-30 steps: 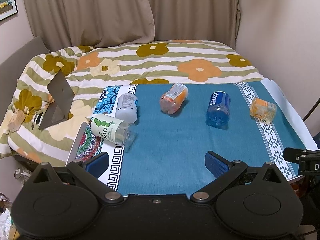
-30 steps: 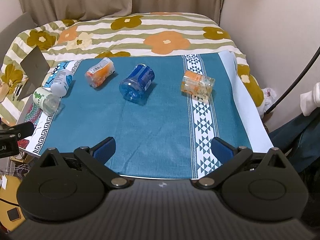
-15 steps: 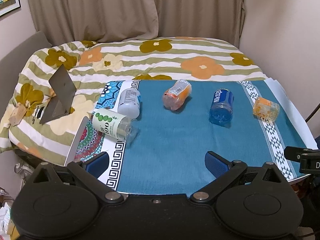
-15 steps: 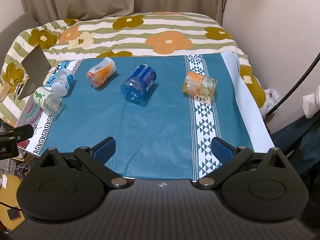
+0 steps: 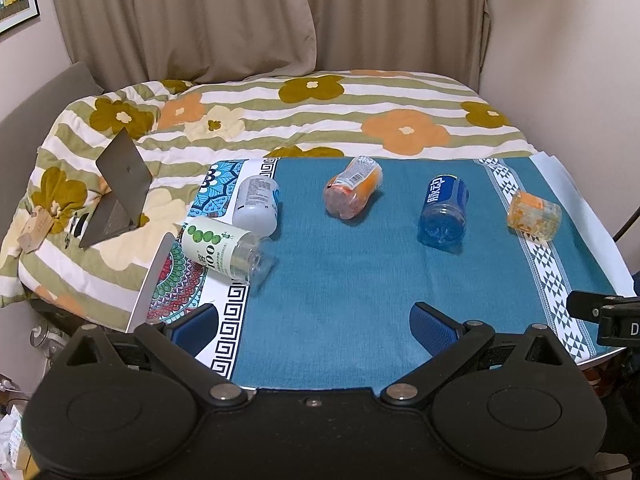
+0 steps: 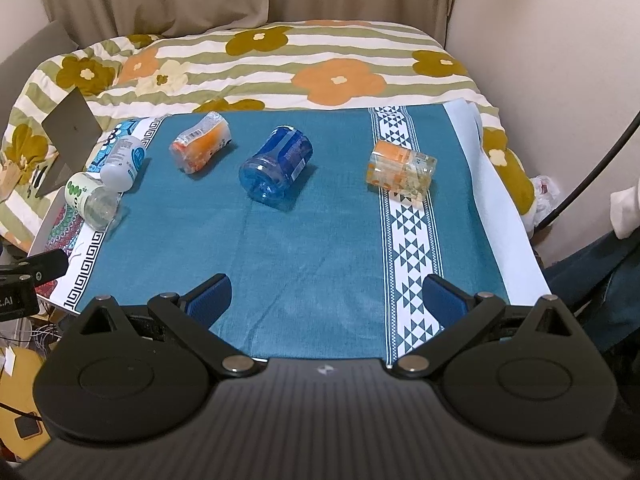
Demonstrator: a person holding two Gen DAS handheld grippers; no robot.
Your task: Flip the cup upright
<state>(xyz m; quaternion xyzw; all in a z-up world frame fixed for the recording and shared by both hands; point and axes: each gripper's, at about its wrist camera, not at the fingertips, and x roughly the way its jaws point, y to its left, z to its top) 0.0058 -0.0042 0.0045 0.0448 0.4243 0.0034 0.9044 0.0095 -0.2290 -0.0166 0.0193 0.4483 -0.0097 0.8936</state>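
Observation:
Several plastic cups lie on their sides on a teal cloth (image 5: 340,280). A green-and-white cup (image 5: 226,250) lies at the left, a white cup (image 5: 257,204) behind it, an orange cup (image 5: 352,191) in the middle, a blue cup (image 5: 444,212) right of it, and an orange-patterned clear cup (image 5: 534,216) at the far right. The right wrist view shows the blue cup (image 6: 276,170) and the orange-patterned cup (image 6: 401,176). My left gripper (image 5: 314,330) is open and empty near the front edge. My right gripper (image 6: 326,300) is open and empty, well short of the cups.
The cloth covers a table (image 5: 592,240) that stands against a flowered bed (image 5: 320,120). An open laptop (image 5: 120,188) stands on the bed at the left. Curtains and a wall close the back and right.
Both grippers have drawn back and risen a little, so the cups look slightly farther away. No cup has moved. Both grippers stay open.

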